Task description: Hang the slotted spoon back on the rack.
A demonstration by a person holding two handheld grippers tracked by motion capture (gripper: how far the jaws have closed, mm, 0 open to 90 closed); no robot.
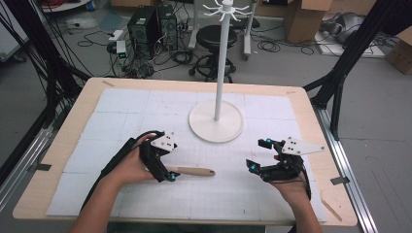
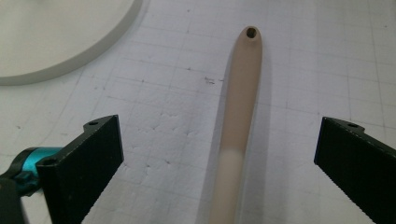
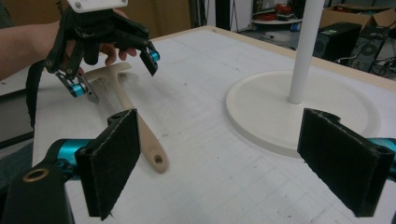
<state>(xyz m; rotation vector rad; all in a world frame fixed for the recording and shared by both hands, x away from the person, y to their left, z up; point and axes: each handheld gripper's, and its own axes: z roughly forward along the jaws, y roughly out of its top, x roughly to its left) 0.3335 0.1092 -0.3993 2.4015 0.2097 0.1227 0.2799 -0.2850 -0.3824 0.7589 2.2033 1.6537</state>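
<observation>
- Landmark: white hook stand (image 1: 216, 116), its round base on the gridded mat (image 1: 121, 111) of the wooden table (image 1: 311, 116).
- Object: a wooden-handled utensil (image 1: 194, 171), a spatula or scraper by its flat head, lies flat on the mat, near the stand's base on the person's side; the hanging hole in its handle end points away from the left gripper.
- Left gripper (image 1: 163, 162): jaws spread wide over the head end of the handle, one on each side, neither touching it.
- Right gripper (image 1: 256, 154): jaws spread wide and empty, well apart from the utensil, on the person's side of the base.
- Step, as judged: approach for the pick-up.
- Next move, as judged: lower the left jaws, centre the handle, then close.
- Writing: none legible.
</observation>
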